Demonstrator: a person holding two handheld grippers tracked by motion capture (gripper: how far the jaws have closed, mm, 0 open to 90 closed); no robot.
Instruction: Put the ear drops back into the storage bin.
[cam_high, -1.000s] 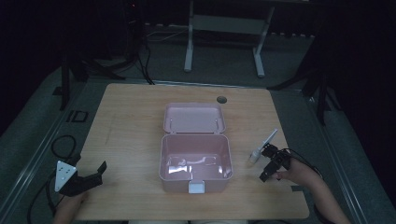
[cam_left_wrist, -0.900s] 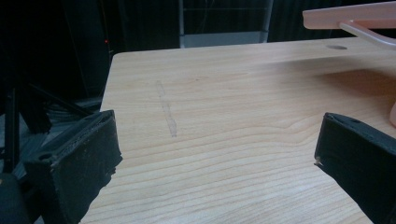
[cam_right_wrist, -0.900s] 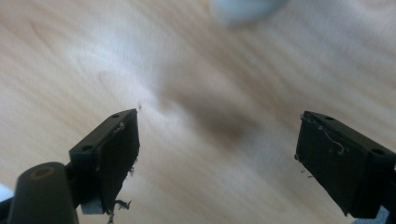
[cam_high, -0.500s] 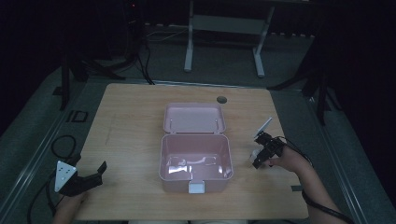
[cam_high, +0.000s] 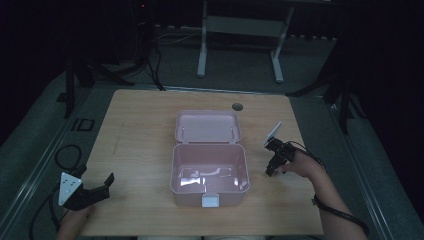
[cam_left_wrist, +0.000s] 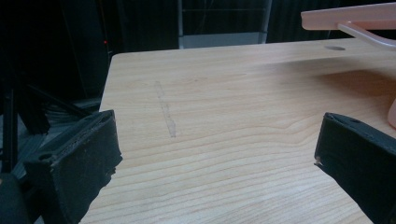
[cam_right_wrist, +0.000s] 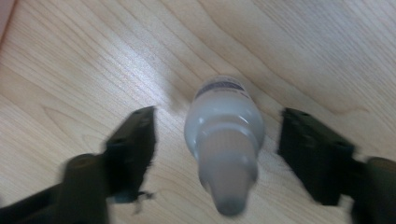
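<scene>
Overhead, a pink plastic box (cam_high: 210, 172) sits open in the middle of the wooden table (cam_high: 145, 125), its hinged lid (cam_high: 207, 126) laid back flat on the far side and a white latch (cam_high: 210, 201) on its near wall. Some pale contents lie on the box floor, too glary to identify.

The right gripper (cam_high: 274, 162) is held just beside the box's right wall, tilted down toward the tabletop, with the person's right hand (cam_high: 300, 165) behind it. Its own view shows the jaws spread wide on either side of a small white bottle (cam_right_wrist: 224, 135), which stands on the wood between them with clear gaps on both sides; the pads (cam_right_wrist: 135, 140) do not touch it. The bottle's cap end points toward the camera and is blurred.

The left gripper (cam_high: 95, 192) rests at the near left corner of the table, well apart from the box, jaws wide apart and holding nothing, bare wood between them in its own view.
</scene>
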